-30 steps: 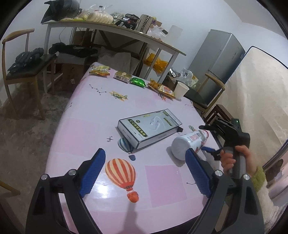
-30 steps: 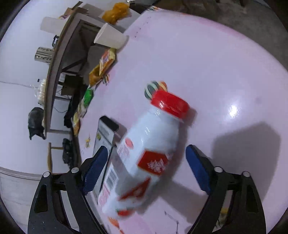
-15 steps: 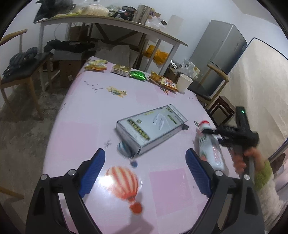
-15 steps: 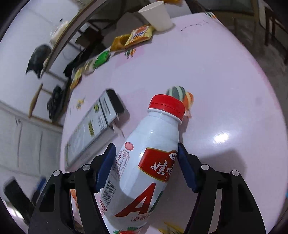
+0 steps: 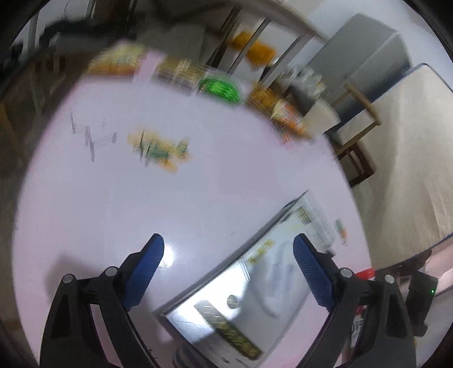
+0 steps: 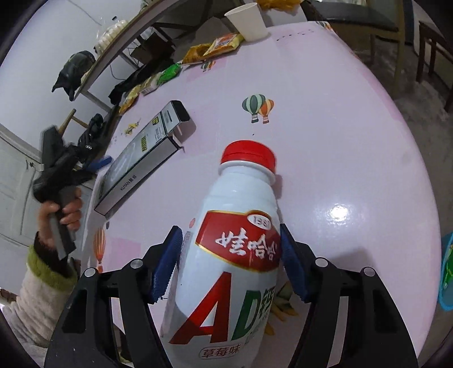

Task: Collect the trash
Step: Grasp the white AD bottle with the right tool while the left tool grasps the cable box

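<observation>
The pink table (image 6: pixel 339 119) fills both my views, and most of the clearing is, I judge, yet to come. Biggest item on it is the long flat box (image 5: pixel 254 283), lying open-ended near the middle; in the left wrist view my left gripper (image 5: pixel 228 261) hangs right above it, jaws wide apart, nothing between them, the box partly under the right-hand finger. That view is smeared, so I won't swear to details at the far edge. Next down in size, the bottle (image 6: pixel 235 254), white with a red cap (image 6: pixel 248 154): my right gripper (image 6: pixel 230 261) has just been closing on it and the blue pads now sit against its sides across the label, so I call it clamped, with the bottle off the table and pointing cap-forward. So one piece in hand, none yet seen binned. A blue rim shows at the right edge of the right wrist view; whether that is the bin I cannot tell. Left to gather: the paper cup (image 6: pixel 249 21) at the far edge, then the row of snack wrappers, orange packet (image 6: pixel 223 44), green packet (image 5: pixel 220 87) and the yellow ones beyond. Nothing blocks the box; the wrappers lie flat and thin, trickier to pinch, I reckon.
</observation>
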{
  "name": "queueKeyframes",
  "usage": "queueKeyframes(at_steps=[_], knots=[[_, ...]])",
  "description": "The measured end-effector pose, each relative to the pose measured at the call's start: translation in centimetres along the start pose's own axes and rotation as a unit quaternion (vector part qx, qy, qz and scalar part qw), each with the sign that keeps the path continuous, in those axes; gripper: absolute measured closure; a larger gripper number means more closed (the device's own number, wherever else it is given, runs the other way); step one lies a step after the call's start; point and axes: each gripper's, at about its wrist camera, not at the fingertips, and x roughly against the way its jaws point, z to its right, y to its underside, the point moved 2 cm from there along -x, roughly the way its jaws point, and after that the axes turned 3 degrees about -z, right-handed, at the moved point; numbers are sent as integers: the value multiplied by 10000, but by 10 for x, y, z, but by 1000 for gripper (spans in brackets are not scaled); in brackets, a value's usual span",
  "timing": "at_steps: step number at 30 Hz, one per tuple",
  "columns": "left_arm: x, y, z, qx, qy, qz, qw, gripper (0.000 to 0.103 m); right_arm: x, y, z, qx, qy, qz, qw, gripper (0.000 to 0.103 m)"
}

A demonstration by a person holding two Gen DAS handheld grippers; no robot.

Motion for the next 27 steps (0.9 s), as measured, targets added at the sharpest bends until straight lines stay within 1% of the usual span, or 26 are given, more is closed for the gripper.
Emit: queueKeyframes(at_steps=[2, 4, 6, 8, 9, 10, 12, 13, 15, 16, 17, 18, 19, 21, 22, 27], knots=[[2, 8, 1, -175, 61, 7, 9998, 13, 1, 0, 3, -36, -53, 16, 10000, 40], [4, 23, 3, -232, 214, -252, 9992, 13, 5, 2, 8, -64, -137, 14, 9999, 40], [10, 43, 7, -250, 504, -429, 9975, 13, 7, 4, 11, -90, -205, 12, 9997, 40], [13, 67, 15, -388, 918, -758, 9921, 13, 7, 4, 11, -81, -241, 11, 9997, 40], [15, 77, 21, -496, 1032, -857, 9897, 13, 7, 3, 11, -78, -256, 11, 9996, 40], [17, 83, 25, -609, 1048, -871, 9888, 13, 7, 3, 11, -81, -266, 12, 9996, 40], [25, 88, 34, -813, 878, -697, 9904, 13, 7, 4, 12, -104, -290, 21, 9995, 39], [28, 85, 38, -885, 634, -538, 9926, 12, 7, 4, 12, -113, -289, 27, 9995, 39], [30, 80, 47, -1094, 298, -340, 9930, 11, 7, 4, 11, -105, -268, 43, 9996, 37], [26, 76, 54, -1296, 131, -281, 9911, 9, 7, 4, 10, -104, -249, 50, 9996, 37], [20, 73, 62, -1495, -88, -290, 9883, 9, 6, 4, 9, -97, -229, 48, 9997, 37], [14, 70, 65, -1613, -222, -312, 9862, 9, 7, 4, 9, -82, -197, 46, 9998, 36], [7, 69, 72, -1803, -375, -348, 9823, 9, 8, 4, 10, -83, -164, 51, 9998, 35], [-6, 68, 79, -2037, -562, -430, 9765, 9, 9, 3, 9, -100, -99, 55, 9999, 34], [-12, 68, 81, -2047, -611, -479, 9757, 9, 8, 3, 10, -121, -96, 46, 9999, 34], [-27, 71, 87, -1912, -629, -613, 9776, 9, 7, 3, 9, -117, -72, -53, 9999, 34]])
